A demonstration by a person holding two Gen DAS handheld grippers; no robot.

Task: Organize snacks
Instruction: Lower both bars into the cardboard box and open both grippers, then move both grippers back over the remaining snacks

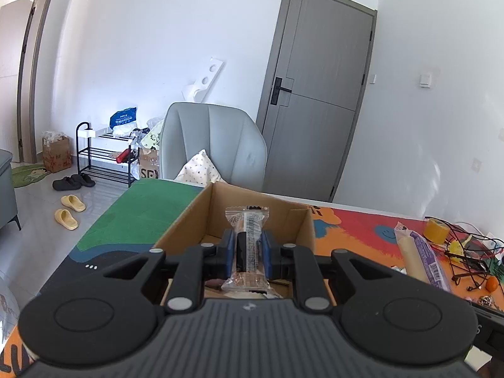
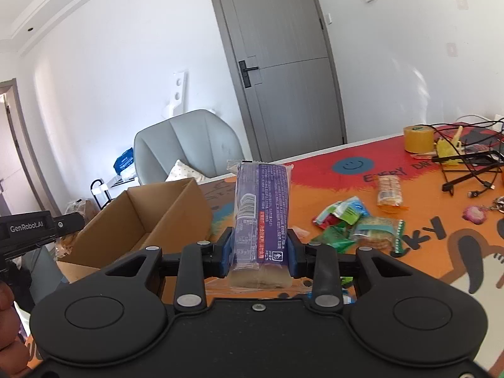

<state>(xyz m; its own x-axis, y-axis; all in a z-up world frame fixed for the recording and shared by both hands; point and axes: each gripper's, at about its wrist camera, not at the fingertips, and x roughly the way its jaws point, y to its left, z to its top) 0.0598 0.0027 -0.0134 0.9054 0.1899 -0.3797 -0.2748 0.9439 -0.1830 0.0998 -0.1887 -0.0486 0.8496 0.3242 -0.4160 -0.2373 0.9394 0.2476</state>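
My left gripper (image 1: 249,252) is shut on a clear-wrapped snack bar (image 1: 249,242) and holds it over the open cardboard box (image 1: 302,220). My right gripper (image 2: 260,245) is shut on a purple-wrapped cracker pack (image 2: 263,208) and holds it upright above the table, to the right of the box (image 2: 151,217). The same purple pack shows at the right of the left wrist view (image 1: 422,252). Several loose snack packets lie on the colourful table mat: green ones (image 2: 343,214), a cracker pack (image 2: 379,233) and another cracker pack (image 2: 390,192). The left gripper's body (image 2: 34,226) shows at the left edge.
A yellow tape roll (image 2: 419,138), black cables and a wire stand (image 2: 466,167) lie at the table's far right. A pink keychain (image 2: 474,212) lies near the right edge. A grey chair (image 2: 189,145) with a cushion stands behind the table, and a grey door (image 2: 283,63) behind it.
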